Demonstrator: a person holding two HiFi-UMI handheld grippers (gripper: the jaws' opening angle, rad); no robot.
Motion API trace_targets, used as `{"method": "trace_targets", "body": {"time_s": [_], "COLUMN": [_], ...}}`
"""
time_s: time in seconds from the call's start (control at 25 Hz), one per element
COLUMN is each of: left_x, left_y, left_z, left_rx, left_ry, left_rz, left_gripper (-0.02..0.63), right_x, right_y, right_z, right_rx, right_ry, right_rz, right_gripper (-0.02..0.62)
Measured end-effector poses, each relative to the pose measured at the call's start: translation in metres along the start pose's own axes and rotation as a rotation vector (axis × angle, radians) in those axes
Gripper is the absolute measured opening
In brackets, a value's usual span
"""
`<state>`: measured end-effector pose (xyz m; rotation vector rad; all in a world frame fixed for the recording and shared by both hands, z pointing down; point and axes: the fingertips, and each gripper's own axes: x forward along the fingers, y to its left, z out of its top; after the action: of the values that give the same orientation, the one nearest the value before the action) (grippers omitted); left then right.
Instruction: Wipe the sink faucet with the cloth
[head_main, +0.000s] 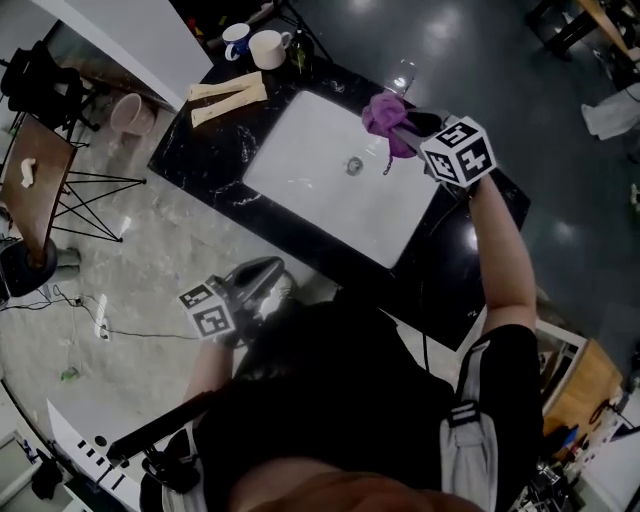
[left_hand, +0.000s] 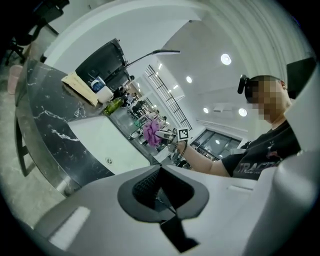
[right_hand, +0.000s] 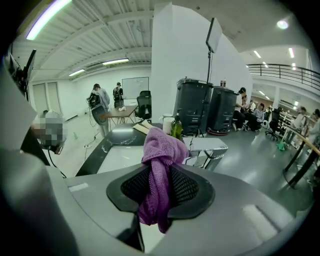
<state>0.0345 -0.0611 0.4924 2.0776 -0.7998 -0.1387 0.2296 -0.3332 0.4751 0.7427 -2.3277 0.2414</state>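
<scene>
Found the right tool (head_main: 412, 128) gripping the purple cloth (head_main: 383, 113) at half spread, just over the faucet (head_main: 388, 160) at the far rim of the sink (head_main: 310, 175), faucet ahead and below; noted the left tool (head_main: 256, 284) shut, empty, held well back from the surface (head_main: 200, 145).

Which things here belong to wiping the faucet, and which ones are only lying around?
For the job: purple cloth, right hand-held gripper gripping it, faucet, sink.
Just lying about: blue mug, white mug, green bottle, beige towels.
</scene>
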Motion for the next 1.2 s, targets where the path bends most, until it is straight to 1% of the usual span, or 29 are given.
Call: {"method": "trace_targets", "body": {"time_s": [0.08,0.2,0.24,0.36,0.4,0.48,0.6,0.64,0.72,0.84,0.88,0.92,1.0,1.12,1.2], "left_x": [-0.001,-0.004,-0.006,-0.009,-0.01,-0.013,-0.014,-0.013,-0.008,0.001,0.004,0.007,0.011,0.014,0.012], "left_y": [0.0,0.002,0.002,0.003,0.004,0.007,0.01,0.009,0.008,0.007,0.006,0.006,0.004,0.003,0.005], "left_z": [-0.002,-0.002,-0.002,-0.004,-0.005,-0.005,-0.001,0.0,0.0,0.001,0.001,0.0,-0.001,-0.006,-0.009], "left_rx": [-0.009,-0.017,-0.019,-0.025,-0.028,-0.034,-0.036,-0.034,-0.031,-0.034,-0.036,-0.037,-0.035,-0.037,-0.046], "left_ry": [0.014,0.026,0.027,0.03,0.029,0.021,0.012,0.012,0.018,0.032,0.037,0.041,0.047,0.048,0.041], "left_rz": [-0.008,-0.001,0.004,0.015,0.018,0.023,0.021,0.015,0.0,-0.022,-0.026,-0.028,-0.023,0.006,0.031], "left_gripper": [0.002,0.001,0.002,0.002,0.002,0.002,0.002,0.002,0.002,0.002,0.002,0.002,0.002,0.002,0.002], "right_x": [0.016,0.04,0.045,0.045,0.045,0.047,0.044,0.041,0.035,0.033,0.036,0.041,0.054,0.076,0.085], "right_y": [0.0,-0.02,-0.032,-0.078,-0.088,-0.092,-0.074,-0.062,-0.031,0.019,0.028,0.029,0.014,-0.019,-0.048], "right_z": [-0.011,-0.016,-0.017,-0.02,-0.021,-0.022,-0.022,-0.023,-0.027,-0.043,-0.052,-0.061,-0.072,-0.082,-0.081], "right_rx": [-0.006,0.009,0.035,0.137,0.18,0.249,0.264,0.26,0.246,0.17,0.135,0.109,0.099,0.103,0.175], "right_ry": [0.038,0.069,0.065,0.036,0.019,-0.017,-0.04,-0.039,-0.034,0.016,0.046,0.073,0.106,0.142,0.116], "right_rz": [-0.012,-0.045,-0.061,-0.152,-0.155,-0.136,-0.119,-0.099,-0.029,0.101,0.123,0.125,0.087,0.008,-0.057], "right_gripper": [0.124,0.124,0.124,0.123,0.124,0.124,0.118,0.118,0.118,0.118,0.118,0.118,0.118,0.118,0.115]}}
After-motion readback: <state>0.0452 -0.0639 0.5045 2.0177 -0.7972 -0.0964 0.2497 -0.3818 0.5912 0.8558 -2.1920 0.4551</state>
